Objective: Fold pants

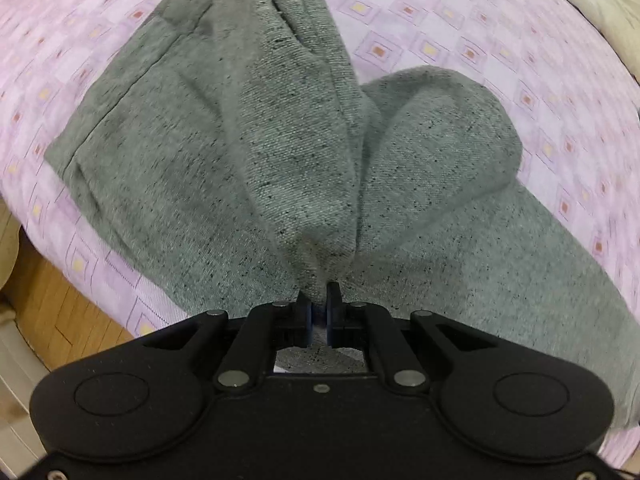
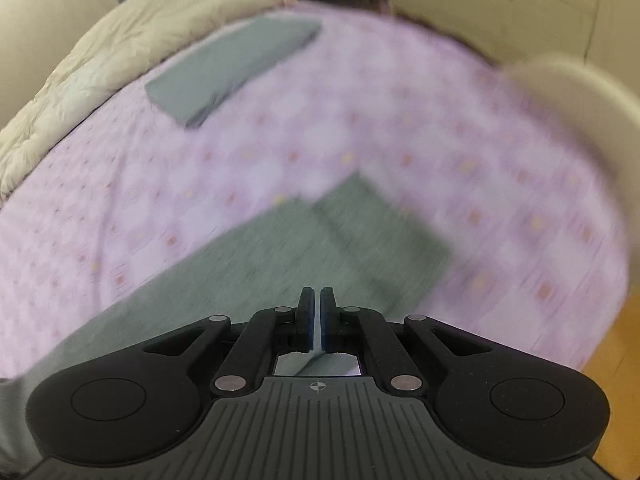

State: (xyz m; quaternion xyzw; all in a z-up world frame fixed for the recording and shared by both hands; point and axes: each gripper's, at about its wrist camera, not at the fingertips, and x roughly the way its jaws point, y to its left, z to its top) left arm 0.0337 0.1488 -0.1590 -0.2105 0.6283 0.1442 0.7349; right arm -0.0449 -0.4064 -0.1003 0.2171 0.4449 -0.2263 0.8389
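Note:
Grey speckled pants (image 1: pixel 224 148) lie on a pink patterned bed sheet (image 1: pixel 460 36). My left gripper (image 1: pixel 319 298) is shut on a pinch of the grey fabric and lifts it into a ridge that runs away from the jaws. In the right wrist view the same grey pants (image 2: pixel 320 248) lie below my right gripper (image 2: pixel 317 300). Its jaws stand nearly together with a thin gap and nothing shows between them. That view is blurred by motion.
A folded grey garment (image 2: pixel 232 68) lies at the far side of the sheet (image 2: pixel 360 120). A cream duvet (image 2: pixel 100 60) is bunched at the back left. Wooden floor (image 1: pixel 60 300) shows past the bed's edge, also on the right wrist view's right (image 2: pixel 612 340).

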